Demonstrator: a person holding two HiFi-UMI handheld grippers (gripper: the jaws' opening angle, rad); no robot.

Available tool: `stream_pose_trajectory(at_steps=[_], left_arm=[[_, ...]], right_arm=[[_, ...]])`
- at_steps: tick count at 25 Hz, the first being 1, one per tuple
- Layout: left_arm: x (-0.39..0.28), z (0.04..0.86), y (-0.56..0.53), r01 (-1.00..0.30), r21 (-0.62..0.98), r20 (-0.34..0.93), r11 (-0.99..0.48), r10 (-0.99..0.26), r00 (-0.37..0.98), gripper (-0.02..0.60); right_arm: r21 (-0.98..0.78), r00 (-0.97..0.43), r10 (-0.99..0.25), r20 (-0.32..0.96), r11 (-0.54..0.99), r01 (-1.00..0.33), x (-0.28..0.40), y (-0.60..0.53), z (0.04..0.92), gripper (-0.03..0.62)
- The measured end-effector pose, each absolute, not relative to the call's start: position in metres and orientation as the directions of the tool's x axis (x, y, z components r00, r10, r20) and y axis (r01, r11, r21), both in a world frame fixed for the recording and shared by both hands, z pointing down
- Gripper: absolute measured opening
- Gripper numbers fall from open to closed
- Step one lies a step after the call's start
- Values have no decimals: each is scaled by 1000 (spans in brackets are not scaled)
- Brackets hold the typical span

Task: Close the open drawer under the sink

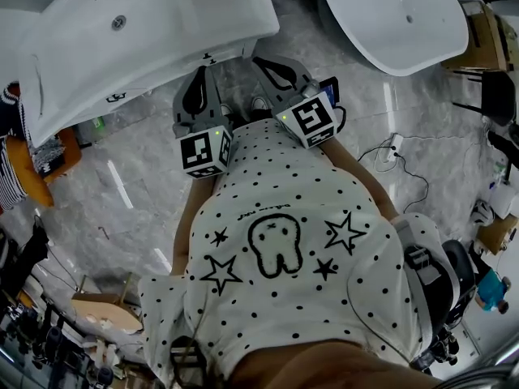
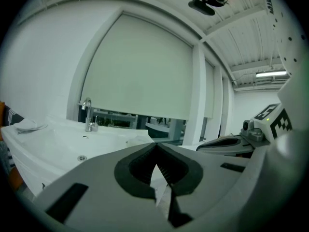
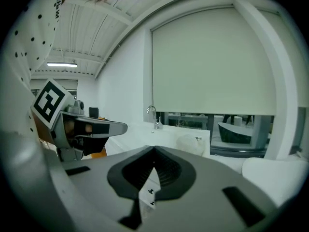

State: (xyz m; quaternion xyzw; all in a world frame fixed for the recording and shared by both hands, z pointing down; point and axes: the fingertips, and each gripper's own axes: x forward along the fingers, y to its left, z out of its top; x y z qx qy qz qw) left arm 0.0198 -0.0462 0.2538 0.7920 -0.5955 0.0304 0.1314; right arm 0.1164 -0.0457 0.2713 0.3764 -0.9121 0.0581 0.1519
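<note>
Two claws are held out in front of a person in a white dotted shirt [image 1: 276,209]. The left claw [image 1: 200,73] is shut tight. Its tips are pressed together and nothing is held in it. The right claw [image 1: 264,61] is shut too, with its tips meeting and nothing gripped. Both are pointed at a white sink [image 1: 162,14] at the top left of the head view. They are held side by side, a little apart.

The drawer [image 1: 162,77] is found right under the front edge of the sink. Only its white front is seen, as a thin strip with two small black marks on it. How far it is pulled out cannot be told. The tips of both claws are seen very close to this front, and the left one is near a black mark. Whether the front is touched cannot be told.

A silver tap [image 2: 87,114] is seen at the back of the sink in the left gripper view. A big pale blind [image 2: 140,71] is hung behind it. A second white basin [image 1: 397,23] is placed to the right, well apart from the sink. The floor [image 1: 122,177] is made of grey stone.
</note>
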Motion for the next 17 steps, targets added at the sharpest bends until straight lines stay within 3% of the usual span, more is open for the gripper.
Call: stream_pose_trajectory(at_steps=[17], left_arm=[[45,255,-18,-964,142,189,-225,-950,250,5]], right_arm=[[23,-725,-615,310,767,-641,133,-28,273,14]])
